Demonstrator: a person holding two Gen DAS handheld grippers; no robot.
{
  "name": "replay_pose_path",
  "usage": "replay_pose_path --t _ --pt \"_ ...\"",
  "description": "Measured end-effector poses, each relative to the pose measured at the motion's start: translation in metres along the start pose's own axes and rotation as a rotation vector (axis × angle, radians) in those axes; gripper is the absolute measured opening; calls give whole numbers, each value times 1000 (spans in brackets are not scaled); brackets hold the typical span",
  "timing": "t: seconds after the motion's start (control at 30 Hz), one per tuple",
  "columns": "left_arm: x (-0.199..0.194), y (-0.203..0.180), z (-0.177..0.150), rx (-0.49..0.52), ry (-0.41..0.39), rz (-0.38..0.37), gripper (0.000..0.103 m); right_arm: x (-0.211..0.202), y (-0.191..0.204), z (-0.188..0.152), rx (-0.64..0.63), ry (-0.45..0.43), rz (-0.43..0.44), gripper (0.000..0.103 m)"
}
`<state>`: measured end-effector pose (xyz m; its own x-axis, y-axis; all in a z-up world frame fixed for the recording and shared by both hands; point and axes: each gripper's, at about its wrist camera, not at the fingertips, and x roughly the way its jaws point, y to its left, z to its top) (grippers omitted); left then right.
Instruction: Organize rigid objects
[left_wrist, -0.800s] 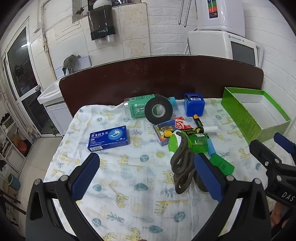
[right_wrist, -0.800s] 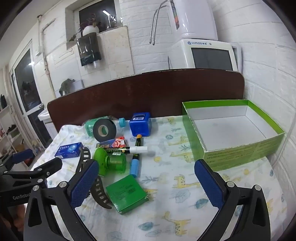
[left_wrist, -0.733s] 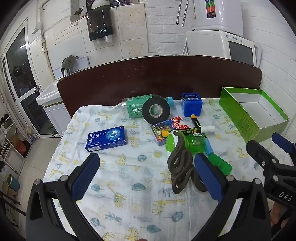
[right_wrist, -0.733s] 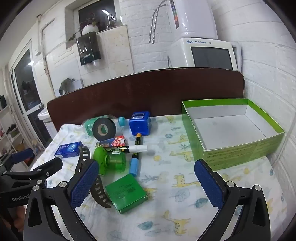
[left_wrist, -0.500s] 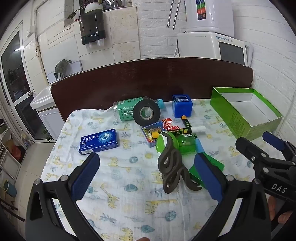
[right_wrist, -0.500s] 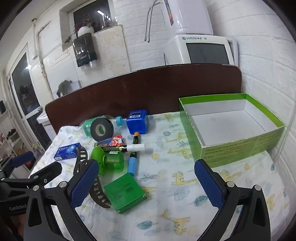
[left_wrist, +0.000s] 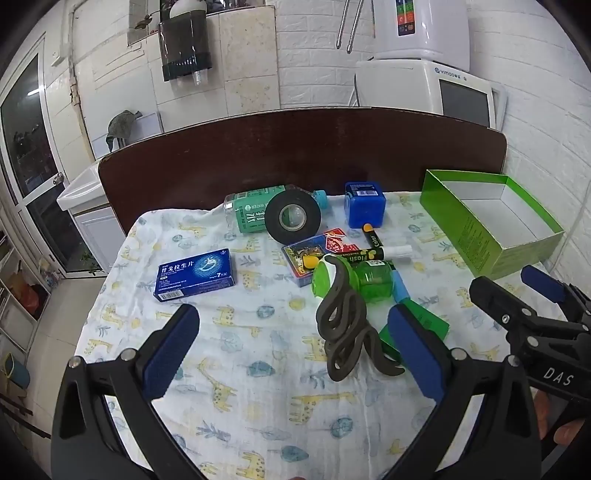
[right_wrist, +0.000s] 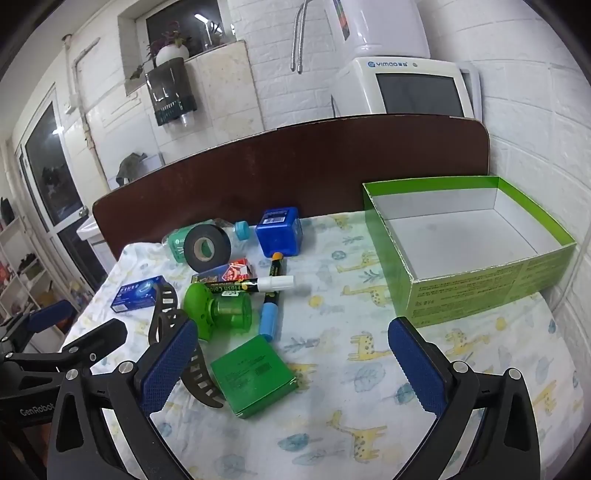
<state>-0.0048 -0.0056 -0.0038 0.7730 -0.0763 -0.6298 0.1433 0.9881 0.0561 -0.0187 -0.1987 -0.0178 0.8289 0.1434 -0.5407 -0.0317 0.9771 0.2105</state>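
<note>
A pile of small objects lies on the giraffe-print cloth (left_wrist: 236, 369): a black tape roll (left_wrist: 293, 218), a blue cube (left_wrist: 364, 204), a blue medicine box (left_wrist: 195, 274), a green plastic jar (left_wrist: 354, 281), a dark rubber strap (left_wrist: 343, 332), a flat green box (right_wrist: 253, 374) and a marker (right_wrist: 255, 285). An empty green cardboard box (right_wrist: 469, 243) stands at the right. My left gripper (left_wrist: 295, 350) is open and empty, hovering in front of the strap. My right gripper (right_wrist: 291, 363) is open and empty, above the cloth near the flat green box.
A dark wooden headboard (left_wrist: 295, 155) runs along the far side of the table. A white appliance (right_wrist: 406, 88) stands behind it by the brick wall. A green water bottle (left_wrist: 251, 212) and a card pack (left_wrist: 314, 253) lie among the pile.
Both grippers have drawn back and up a little, so the objects look smaller and farther. Both stay open; nothing on the cloth has moved.
</note>
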Motion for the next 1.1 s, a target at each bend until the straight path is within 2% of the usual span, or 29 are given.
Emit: replay_pose_path --t 0.47,1.1 --pt "1 5 -3 -12 14 6 102 0 3 -3 -5 6 -5 103" --pt "6 2 -8 -26 37 -53 101 2 2 -5 -8 26 -23 103"
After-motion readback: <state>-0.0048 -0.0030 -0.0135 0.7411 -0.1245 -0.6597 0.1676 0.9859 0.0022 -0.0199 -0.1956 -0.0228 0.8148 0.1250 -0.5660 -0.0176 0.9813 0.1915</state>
